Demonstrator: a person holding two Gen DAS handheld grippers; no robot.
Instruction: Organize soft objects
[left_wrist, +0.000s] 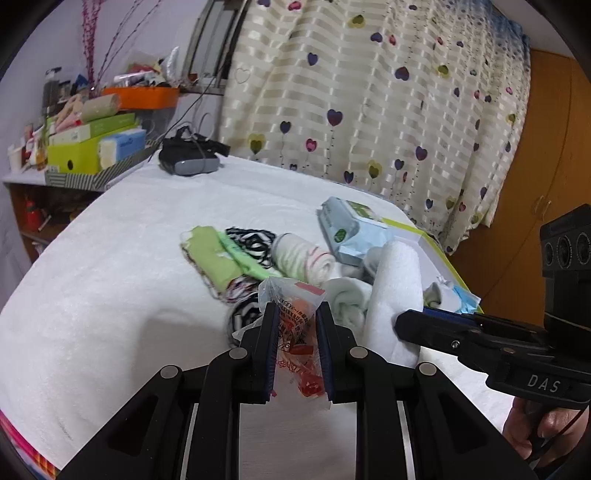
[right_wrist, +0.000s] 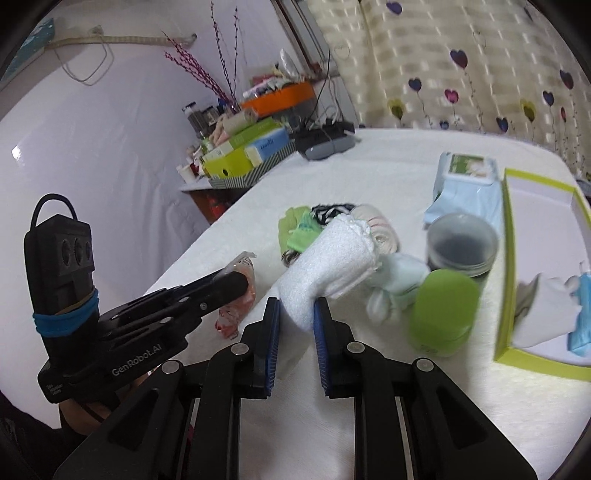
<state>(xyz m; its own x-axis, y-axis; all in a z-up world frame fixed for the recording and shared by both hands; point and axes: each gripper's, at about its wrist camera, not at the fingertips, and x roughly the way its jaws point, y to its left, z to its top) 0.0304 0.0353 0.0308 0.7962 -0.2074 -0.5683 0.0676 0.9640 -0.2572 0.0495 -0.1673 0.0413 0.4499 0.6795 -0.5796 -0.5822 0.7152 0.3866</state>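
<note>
The left tool (left_wrist: 295, 306) is clamped on a clear packet (left_wrist: 295, 332) with red print, held up off the white bed (left_wrist: 110, 277). The right tool (right_wrist: 297, 304) grips a rolled white towel (right_wrist: 332, 262), pads pressing its near end, the roll raised and tilted away. Behind them on the bed lies a heap of soft things: a green cloth (left_wrist: 212, 254), a black-and-white striped piece (left_wrist: 255, 240), a pink-striped roll (left_wrist: 303, 254) and a pale roll (left_wrist: 349, 299). A wipes pack (right_wrist: 467, 184) sits beside a green-rimmed box (right_wrist: 508, 258), which holds white and blue cloths. A green jar (right_wrist: 443, 310) and a dark jar (right_wrist: 461, 240) stand near the box, blurred
</note>
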